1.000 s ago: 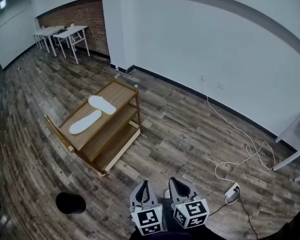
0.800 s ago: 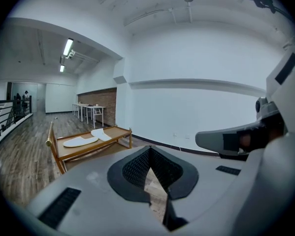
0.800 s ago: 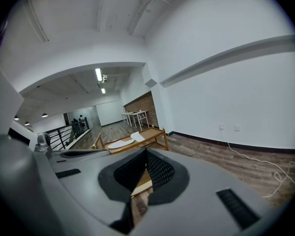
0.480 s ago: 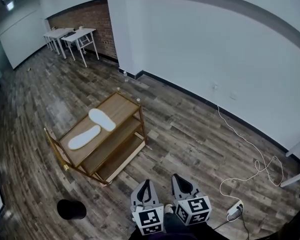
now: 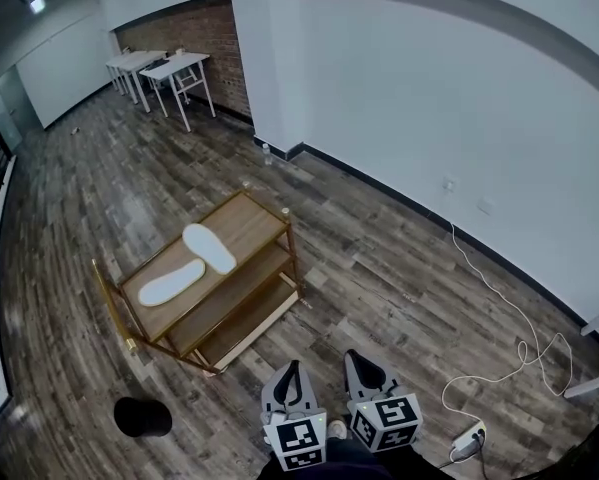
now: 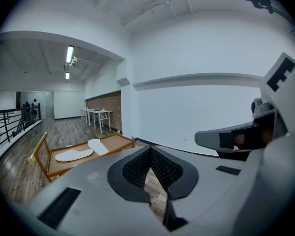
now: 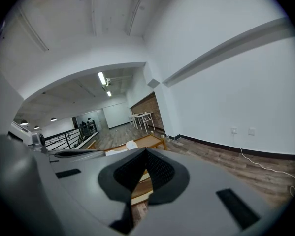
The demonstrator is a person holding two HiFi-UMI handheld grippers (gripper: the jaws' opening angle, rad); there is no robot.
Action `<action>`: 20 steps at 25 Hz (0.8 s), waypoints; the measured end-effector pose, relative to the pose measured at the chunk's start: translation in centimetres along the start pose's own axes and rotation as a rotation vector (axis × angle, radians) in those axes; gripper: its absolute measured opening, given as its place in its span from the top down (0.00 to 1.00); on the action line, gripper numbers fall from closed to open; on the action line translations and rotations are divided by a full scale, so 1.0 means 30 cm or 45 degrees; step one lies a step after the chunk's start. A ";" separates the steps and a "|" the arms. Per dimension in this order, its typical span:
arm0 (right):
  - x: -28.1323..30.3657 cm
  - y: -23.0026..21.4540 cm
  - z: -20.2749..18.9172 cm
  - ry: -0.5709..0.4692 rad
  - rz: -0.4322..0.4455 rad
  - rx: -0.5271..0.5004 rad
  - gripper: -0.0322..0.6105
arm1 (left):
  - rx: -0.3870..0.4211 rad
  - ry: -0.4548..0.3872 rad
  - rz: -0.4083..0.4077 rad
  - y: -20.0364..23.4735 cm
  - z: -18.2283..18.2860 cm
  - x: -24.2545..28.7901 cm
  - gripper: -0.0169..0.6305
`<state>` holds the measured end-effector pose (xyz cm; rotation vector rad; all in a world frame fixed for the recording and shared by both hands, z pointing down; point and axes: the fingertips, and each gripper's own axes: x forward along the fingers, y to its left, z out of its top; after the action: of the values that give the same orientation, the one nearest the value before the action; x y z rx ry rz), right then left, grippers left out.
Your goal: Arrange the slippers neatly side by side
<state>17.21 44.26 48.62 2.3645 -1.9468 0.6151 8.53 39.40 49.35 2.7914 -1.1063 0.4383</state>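
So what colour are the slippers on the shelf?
Both white: the near slipper and the far slipper, clearest in the head view.

A: What is standing on the plank floor [image 5: 399,268]?
B: A wooden shelf [image 5: 254,223]. On its top board the nearer slipper [image 5: 172,282] and farther slipper [image 5: 209,248] are lying at an angle, close together.

A low wooden rack [image 5: 249,223] with three shelves stands mid-floor on dark planks. Near its left end a round black object [image 5: 142,417] sits on the floor. To the right, a white cable [image 5: 478,268] trails from the white wall to a power strip [image 5: 466,438]. Far off, white tables [image 5: 164,68] stand before a brick wall [image 5: 179,28].
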 end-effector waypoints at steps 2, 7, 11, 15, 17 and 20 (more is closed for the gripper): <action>0.024 0.008 0.001 0.005 0.022 0.000 0.95 | -0.005 0.002 0.024 0.019 0.002 0.013 0.97; 0.123 0.052 0.011 0.031 0.093 -0.018 0.95 | -0.029 0.014 0.088 0.095 0.002 0.054 0.97; 0.237 0.098 0.043 0.020 0.132 -0.049 0.95 | -0.042 0.010 0.129 0.195 0.009 0.114 0.97; 0.392 0.118 0.087 0.029 0.149 -0.068 0.95 | -0.055 -0.004 0.162 0.314 0.049 0.219 0.97; 0.469 0.137 0.116 0.033 0.163 -0.086 0.95 | -0.072 -0.008 0.182 0.379 0.071 0.268 0.97; 0.577 0.166 0.149 0.039 0.183 -0.100 0.95 | -0.093 -0.006 0.202 0.463 0.090 0.343 0.97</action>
<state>16.32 25.72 48.70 2.1715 -2.1004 0.5662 6.77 22.01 49.83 2.6543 -1.3231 0.3977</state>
